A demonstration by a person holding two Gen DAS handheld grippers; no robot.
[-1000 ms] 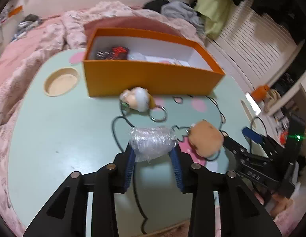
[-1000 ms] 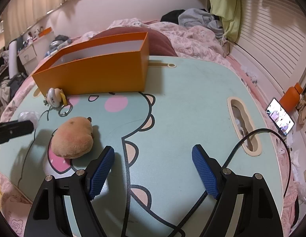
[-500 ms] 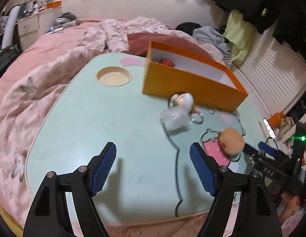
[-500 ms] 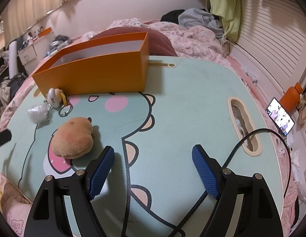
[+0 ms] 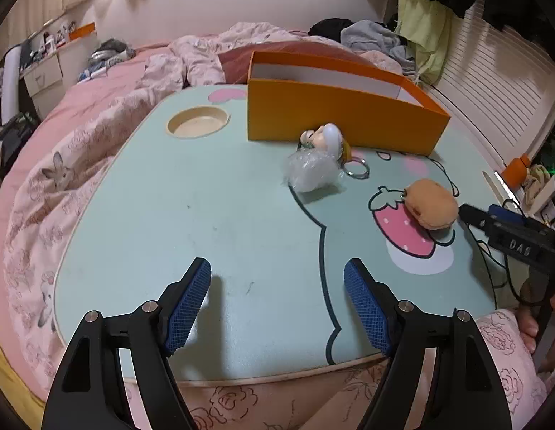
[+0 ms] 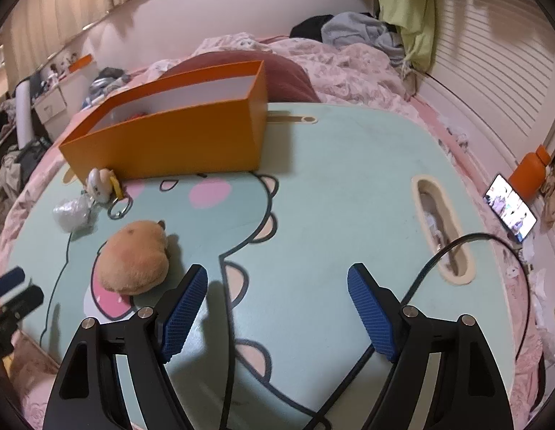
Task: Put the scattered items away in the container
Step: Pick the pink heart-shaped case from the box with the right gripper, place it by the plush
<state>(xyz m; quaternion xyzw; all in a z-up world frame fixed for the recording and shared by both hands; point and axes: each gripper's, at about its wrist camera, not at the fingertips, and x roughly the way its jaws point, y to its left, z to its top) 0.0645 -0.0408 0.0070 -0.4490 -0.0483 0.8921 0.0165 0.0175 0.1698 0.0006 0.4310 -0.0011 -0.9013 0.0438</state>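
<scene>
Orange cardboard box [image 5: 334, 122] stands on the mint table [image 5: 206, 215]; crumpled clear plastic bag [image 5: 309, 173] lies near it. My left gripper [image 5: 277, 301] and right gripper [image 6: 277, 304] are both spread, holding nothing.

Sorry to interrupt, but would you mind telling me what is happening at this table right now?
A person is tidying small items into the orange box. Both grippers, left and right, are open and hold nothing. The crumpled plastic wrap, white keychain toy and brown plush lie on the table, outside the box.
</scene>
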